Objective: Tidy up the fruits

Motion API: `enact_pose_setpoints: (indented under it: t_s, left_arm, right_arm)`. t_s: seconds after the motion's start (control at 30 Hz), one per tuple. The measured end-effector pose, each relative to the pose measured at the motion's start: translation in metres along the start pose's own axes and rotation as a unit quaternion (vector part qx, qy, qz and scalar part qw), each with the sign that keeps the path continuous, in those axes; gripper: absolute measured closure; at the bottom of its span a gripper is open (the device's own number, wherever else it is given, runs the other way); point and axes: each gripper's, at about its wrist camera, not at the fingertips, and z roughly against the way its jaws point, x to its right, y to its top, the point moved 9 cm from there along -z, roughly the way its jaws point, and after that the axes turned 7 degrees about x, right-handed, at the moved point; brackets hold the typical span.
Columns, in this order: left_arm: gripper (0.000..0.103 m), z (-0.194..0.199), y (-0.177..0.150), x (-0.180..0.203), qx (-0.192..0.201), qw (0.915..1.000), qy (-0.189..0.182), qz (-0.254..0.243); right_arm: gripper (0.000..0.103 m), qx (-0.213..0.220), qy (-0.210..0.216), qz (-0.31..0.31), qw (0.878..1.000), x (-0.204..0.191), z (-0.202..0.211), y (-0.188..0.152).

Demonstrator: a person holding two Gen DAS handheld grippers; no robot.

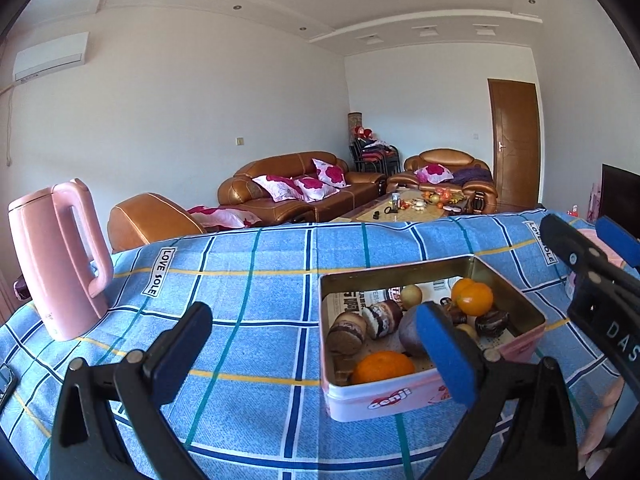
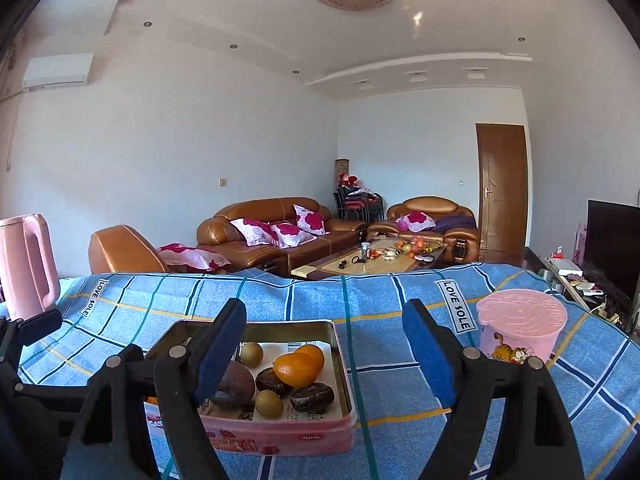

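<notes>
A pink tin box (image 1: 404, 396) stands on the blue checked cloth; it also shows in the right wrist view (image 2: 280, 436). It holds oranges (image 1: 474, 298) (image 2: 298, 368), a near orange (image 1: 384, 366), brown chocolate cakes (image 1: 348, 332) (image 2: 312, 398), small green-brown fruits (image 2: 269, 403) and a large dark round fruit (image 2: 236, 384). My left gripper (image 1: 316, 348) is open and empty, its right finger over the box's near edge. My right gripper (image 2: 326, 356) is open and empty, just above the box's right side. The right gripper also shows in the left wrist view (image 1: 592, 240).
A pink kettle (image 1: 60, 260) stands at the table's left. A pink lidded cup (image 2: 520, 326) with a cartoon cat stands right of the box. Sofas (image 2: 272, 232), a coffee table and a door lie beyond the far table edge.
</notes>
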Motion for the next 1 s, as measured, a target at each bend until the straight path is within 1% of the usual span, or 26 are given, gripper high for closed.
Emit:
enact_pose_setpoints:
  t_s: [0.2, 0.47, 1.0]
  left_arm:
    - [0.0, -0.0022, -0.0043, -0.0021, -0.012, 0.9999, 0.001, 0.002]
    - [0.0, -0.0007, -0.0033, 0.001, -0.009, 0.9999, 0.0, -0.005]
    - [0.0, -0.0021, -0.0043, 0.0009, -0.015, 0.9999, 0.002, -0.005]
  right_arm:
    - [0.021, -0.002, -0.006, 0.002, 1.0, 0.0, 0.0043, -0.0016]
    - [0.021, -0.006, -0.009, 0.002, 1.0, 0.001, 0.0029, -0.0044]
    - [0.021, -0.009, -0.013, 0.002, 1.0, 0.0014, 0.0019, -0.0056]
